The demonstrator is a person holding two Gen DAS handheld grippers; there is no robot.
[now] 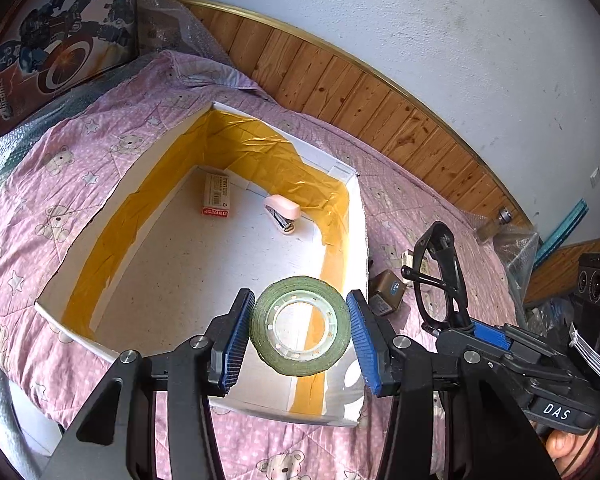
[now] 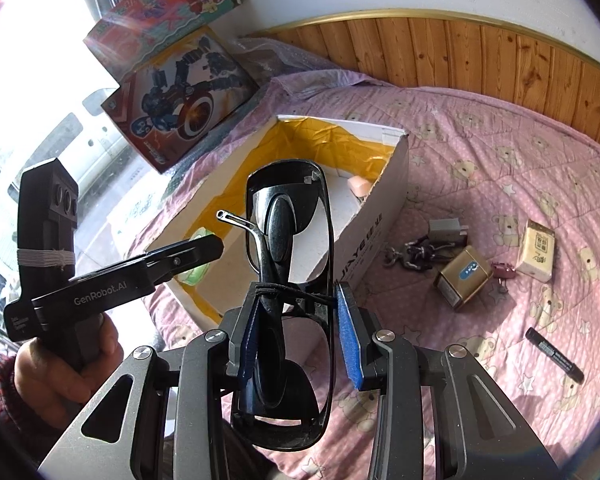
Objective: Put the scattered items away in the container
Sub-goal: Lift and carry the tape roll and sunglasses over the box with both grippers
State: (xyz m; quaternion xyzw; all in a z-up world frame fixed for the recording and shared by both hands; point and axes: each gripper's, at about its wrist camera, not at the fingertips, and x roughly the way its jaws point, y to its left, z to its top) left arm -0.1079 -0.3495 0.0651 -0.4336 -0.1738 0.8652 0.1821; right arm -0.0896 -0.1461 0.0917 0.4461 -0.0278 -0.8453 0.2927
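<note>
My left gripper is shut on a green tape roll, holding it above the near right corner of a white cardboard box lined with yellow tape. A staple box and a pink stapler lie on the box floor. My right gripper is shut on folded black glasses, just right of the box near its front. In the left wrist view the glasses stick up from the right gripper. The right wrist view shows the left gripper over the box.
On the pink bedspread right of the box lie a key chain, a white charger, a gold box, a beige box, a pink clip and a black marker. Toy boxes lean at the back left; a wooden headboard runs behind.
</note>
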